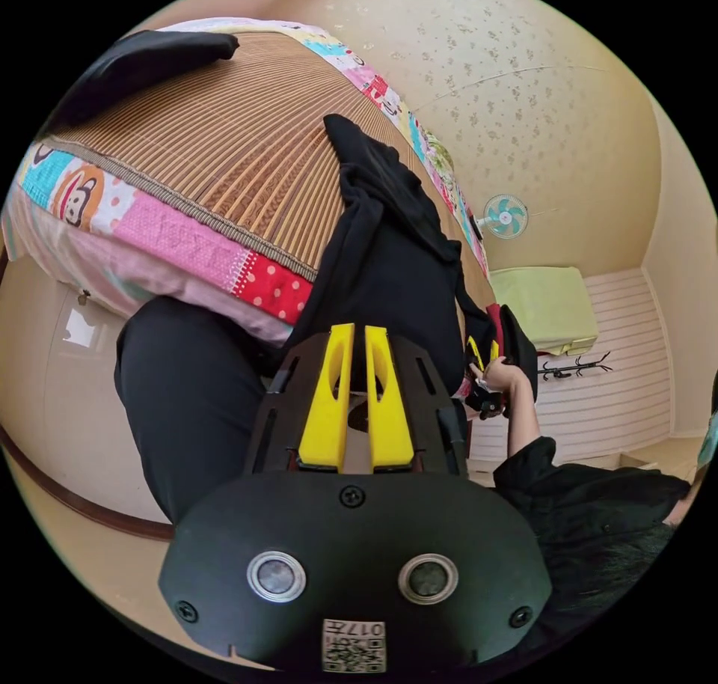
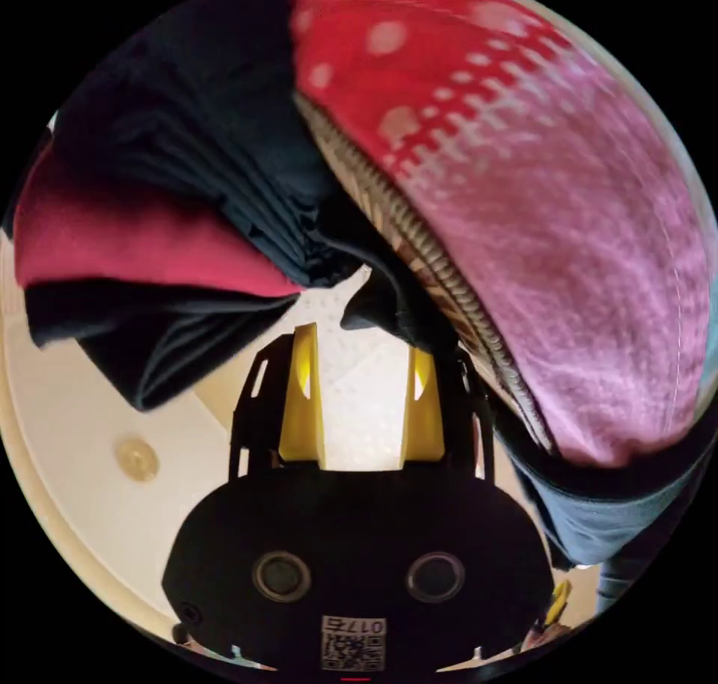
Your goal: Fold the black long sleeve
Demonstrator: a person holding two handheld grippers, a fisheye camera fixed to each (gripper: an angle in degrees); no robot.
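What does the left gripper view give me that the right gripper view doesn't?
Left gripper view alone: the woven mat across the bed, a wall fan, a green cover, the person's hand on the right gripper, and the left gripper, jaws nearly together at the black garment.

Right gripper view alone: a red cloth layered between dark folds, close up, and its own jaws standing apart with nothing between them.

Shared: the black garment hanging off the bed edge, the mat's edge, and the red dotted quilt.
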